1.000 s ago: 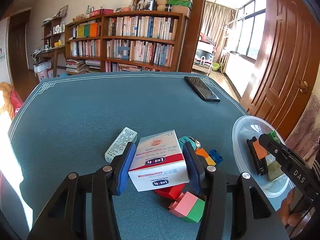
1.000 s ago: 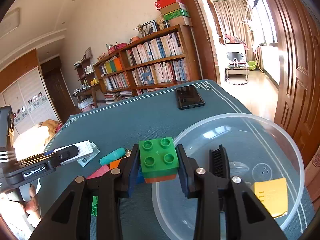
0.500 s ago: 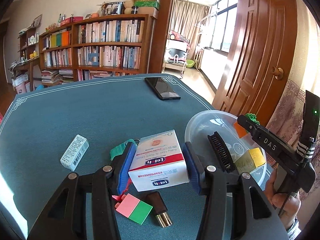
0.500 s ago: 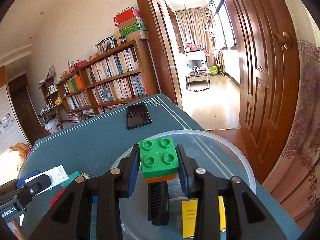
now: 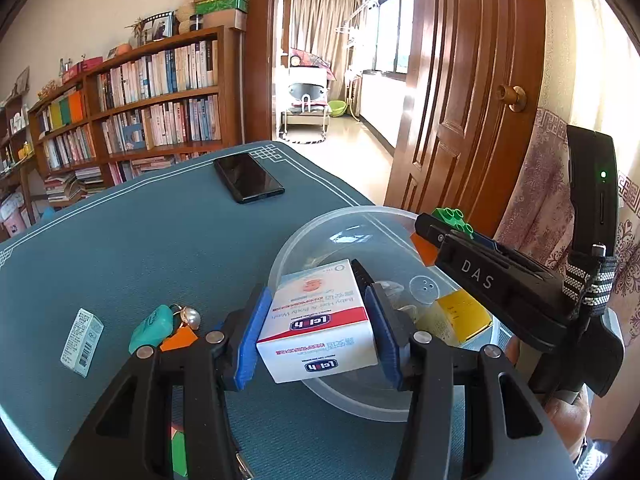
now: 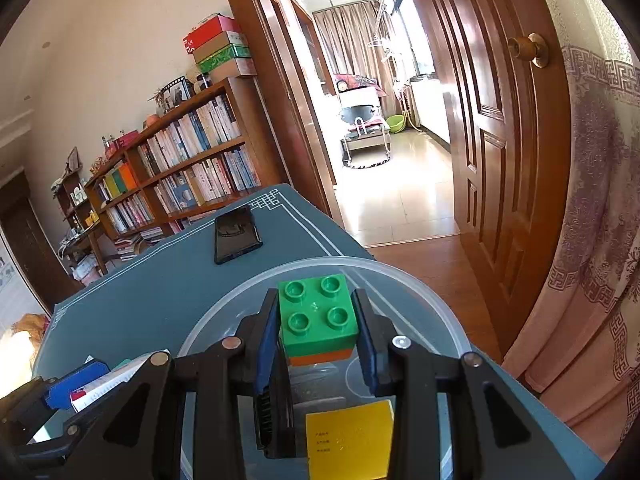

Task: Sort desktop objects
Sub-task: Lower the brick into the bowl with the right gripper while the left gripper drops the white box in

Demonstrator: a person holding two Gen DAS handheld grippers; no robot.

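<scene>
Both grippers have swung across the tabletop (image 5: pixel 168 232) from the clutter to the clear plastic bowl (image 5: pixel 400 216) at lower right. The left gripper (image 5: pixel 318 326), jaws part-open and clamped on a white baby-wash box (image 5: pixel 320 320), now holds it over the bowl's near rim; the right gripper (image 6: pixel 318 338), pinching a green-and-orange building block (image 6: pixel 318 316), hangs above the bowl, where a black comb (image 6: pixel 276 420) and yellow packet (image 6: pixel 350 436) already lie. Release looks next, while a teal keychain (image 5: pixel 152 328) and small carton (image 5: pixel 82 340) wait at lower left.
</scene>
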